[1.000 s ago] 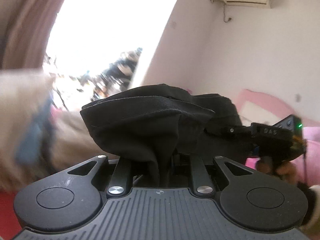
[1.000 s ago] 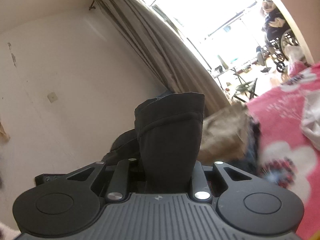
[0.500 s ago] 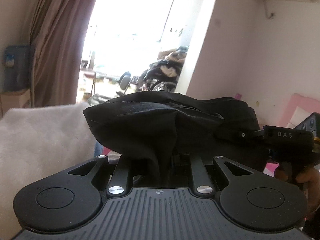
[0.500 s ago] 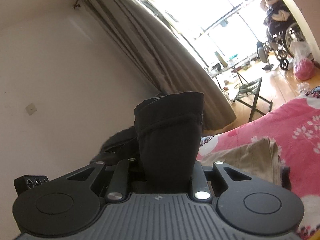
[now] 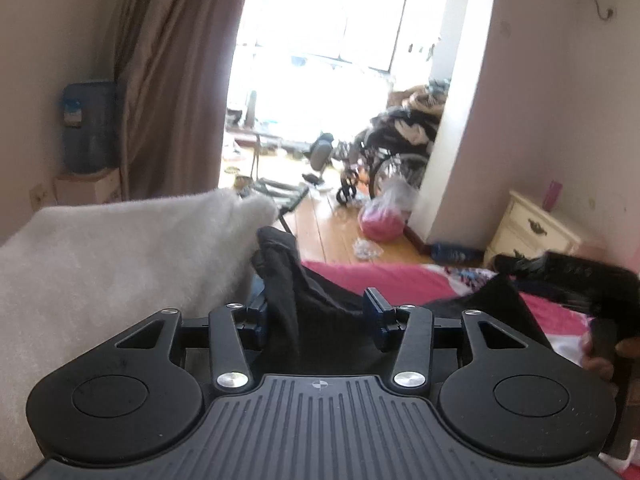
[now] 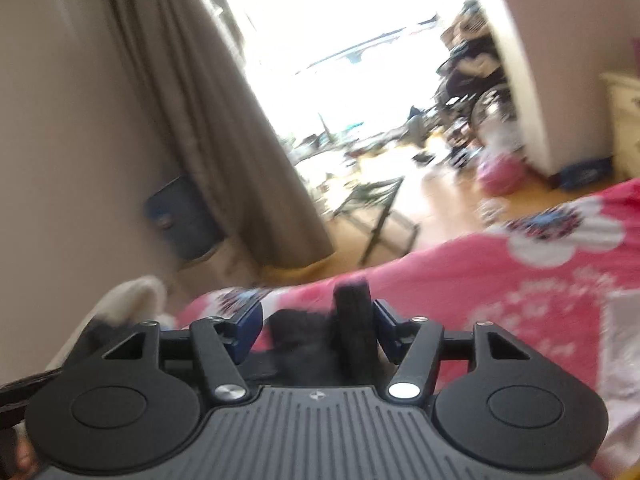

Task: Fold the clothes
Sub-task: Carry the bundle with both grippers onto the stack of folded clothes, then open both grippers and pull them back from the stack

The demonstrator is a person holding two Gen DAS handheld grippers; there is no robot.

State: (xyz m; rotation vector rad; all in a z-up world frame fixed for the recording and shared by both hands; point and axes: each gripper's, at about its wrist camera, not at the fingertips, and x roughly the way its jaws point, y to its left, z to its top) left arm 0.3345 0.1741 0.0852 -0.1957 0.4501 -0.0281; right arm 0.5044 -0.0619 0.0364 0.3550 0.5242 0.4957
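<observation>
Here, the black garment is seen lying slack between the fingers of the left claw, whose jaws have just been opening; its blue pads stand spread, the right pad clear of the cloth. The garment is draped low over the pink bed cover, beside a white fluffy blanket. In the right wrist view, a bunched fold of the same black garment is shown between the fingers of the right claw, whose jaws have likewise just been opening; the left pad stands well apart from the cloth, so no pinch is made.
</observation>
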